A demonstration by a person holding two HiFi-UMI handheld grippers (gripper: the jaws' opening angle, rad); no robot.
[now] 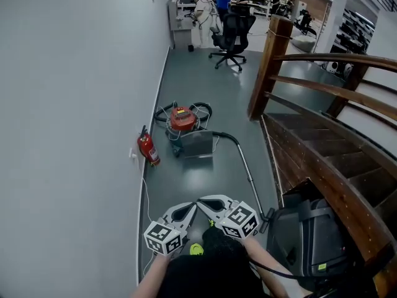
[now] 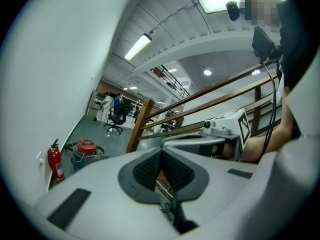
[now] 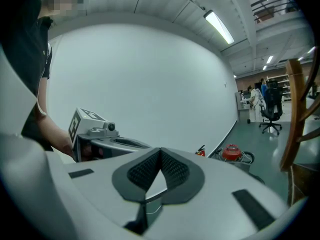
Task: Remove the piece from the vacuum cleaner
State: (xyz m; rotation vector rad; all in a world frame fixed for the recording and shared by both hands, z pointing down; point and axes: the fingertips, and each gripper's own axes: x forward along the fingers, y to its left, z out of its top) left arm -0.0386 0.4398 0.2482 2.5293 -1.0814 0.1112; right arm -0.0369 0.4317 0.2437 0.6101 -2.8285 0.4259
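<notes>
Red-topped vacuum cleaner stands on the floor well ahead; its wand runs back beside the right gripper, nearer than the left gripper. Both jaws closed, empty.

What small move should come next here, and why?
Probably step toward the vacuum cleaner: it sits far ahead beside the wall, while the left claw and right claw are both shut, empty, and close to the person's body.
</notes>
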